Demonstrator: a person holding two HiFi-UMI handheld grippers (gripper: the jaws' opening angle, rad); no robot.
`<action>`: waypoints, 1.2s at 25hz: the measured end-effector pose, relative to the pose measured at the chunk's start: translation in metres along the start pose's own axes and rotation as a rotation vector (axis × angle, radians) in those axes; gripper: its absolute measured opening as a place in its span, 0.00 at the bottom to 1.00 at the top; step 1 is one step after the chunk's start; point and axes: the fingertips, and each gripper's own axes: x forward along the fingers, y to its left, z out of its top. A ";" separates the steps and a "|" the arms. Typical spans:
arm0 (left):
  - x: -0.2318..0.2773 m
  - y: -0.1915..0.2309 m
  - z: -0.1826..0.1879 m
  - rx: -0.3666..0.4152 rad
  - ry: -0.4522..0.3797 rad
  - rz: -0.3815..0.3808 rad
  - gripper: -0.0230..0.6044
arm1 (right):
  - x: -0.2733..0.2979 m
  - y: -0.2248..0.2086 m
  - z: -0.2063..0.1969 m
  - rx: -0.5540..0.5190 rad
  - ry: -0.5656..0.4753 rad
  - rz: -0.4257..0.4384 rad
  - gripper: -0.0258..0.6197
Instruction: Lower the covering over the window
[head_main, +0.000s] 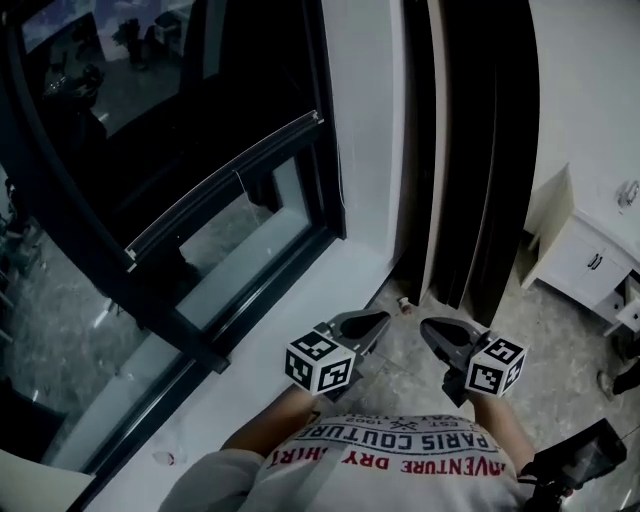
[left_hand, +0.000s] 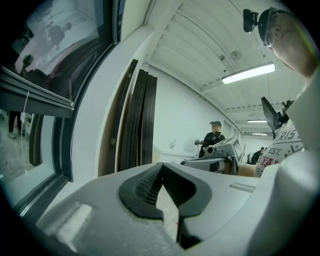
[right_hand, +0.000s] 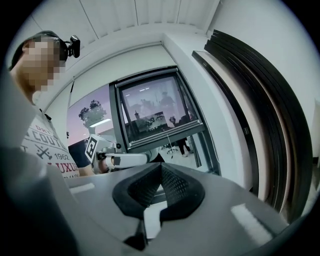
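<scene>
The window (head_main: 120, 290) fills the left of the head view. A dark blind covers its upper part and ends in a grey bottom rail (head_main: 230, 182), from which a thin cord (head_main: 241, 190) hangs. Below the rail the glass is bare. My left gripper (head_main: 383, 319) and right gripper (head_main: 426, 326) are held side by side near my waist, well away from the window, both shut with nothing in them. The left gripper view has shut jaws (left_hand: 161, 167) and the rail (left_hand: 35, 99) at far left. In the right gripper view, the rail (right_hand: 167, 134) lies beyond the shut jaws (right_hand: 161, 168).
Tall dark folded panels (head_main: 480, 150) stand against the white wall just right of the window. A white cabinet (head_main: 585, 255) is at the right. A small object (head_main: 404, 303) lies on the floor by the panels. Another person (left_hand: 215, 136) stands far back in the room.
</scene>
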 end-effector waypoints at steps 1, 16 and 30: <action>0.005 0.005 0.001 0.006 0.002 0.002 0.04 | 0.004 -0.007 0.002 0.003 0.001 0.006 0.05; 0.127 0.173 0.060 -0.018 -0.034 0.143 0.04 | 0.120 -0.193 0.064 0.011 0.025 0.144 0.05; 0.191 0.304 0.122 -0.037 -0.103 0.314 0.04 | 0.209 -0.302 0.129 -0.036 0.047 0.259 0.05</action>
